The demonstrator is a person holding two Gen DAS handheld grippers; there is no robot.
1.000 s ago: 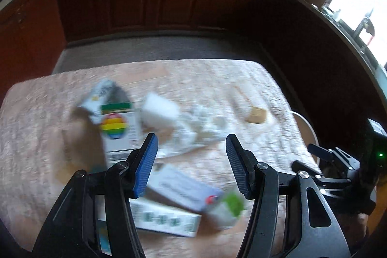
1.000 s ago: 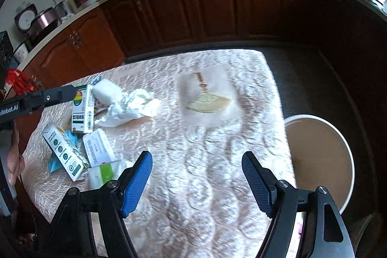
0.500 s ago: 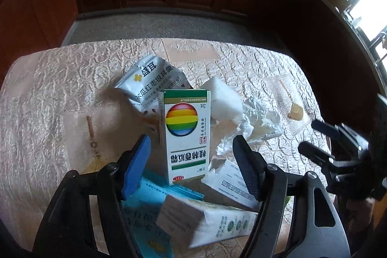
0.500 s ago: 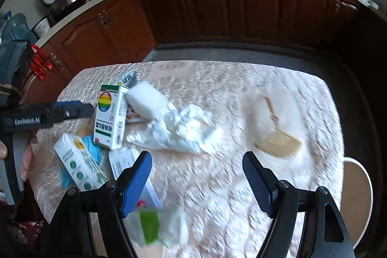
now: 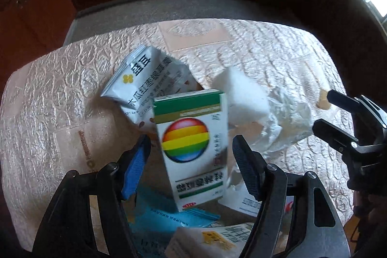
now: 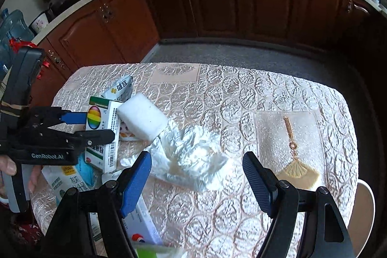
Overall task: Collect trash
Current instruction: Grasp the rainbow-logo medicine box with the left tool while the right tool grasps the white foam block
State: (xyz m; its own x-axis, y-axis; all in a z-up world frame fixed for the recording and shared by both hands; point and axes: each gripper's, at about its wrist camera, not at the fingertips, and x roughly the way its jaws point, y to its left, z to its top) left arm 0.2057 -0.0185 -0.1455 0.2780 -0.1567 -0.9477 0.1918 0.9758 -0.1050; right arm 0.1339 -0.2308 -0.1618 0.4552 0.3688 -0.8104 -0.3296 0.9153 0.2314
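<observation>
The fingers [image 5: 135, 168] of the left gripper [image 5: 191, 161] stand apart on both sides of the rainbow box [image 5: 193, 149], with a small gap on each side, so the pads do not press it; the jaws are closing a little at this moment. The fingers [image 6: 135, 175] of the right gripper [image 6: 197, 177] stand wide apart with nothing between them, above the crumpled paper [image 6: 193, 156].

The rainbow box is white with a green band at the top and a striped ball in red, orange, yellow, green and blue. Its Chinese writing is upside down and too blurred to read. Behind the rainbow box lies a white pouch [image 5: 145, 79] with a yellow clover mark and large dark Chinese characters. Just right of the rainbow box is a white foam block [image 5: 244, 98], and further right the crumpled paper. In front of the rainbow box lie a blue packet [image 5: 169, 217] and more cartons [image 5: 217, 241] with small print that I cannot read.

In the right wrist view, the body of the left gripper carries the words "GenRobot.AI", and a hand [image 6: 9, 168] holds its handle at the left edge. The left gripper points steeply down at the rainbow box. All this trash lies on a table [image 6: 241, 93] with a pale patterned cloth.
</observation>
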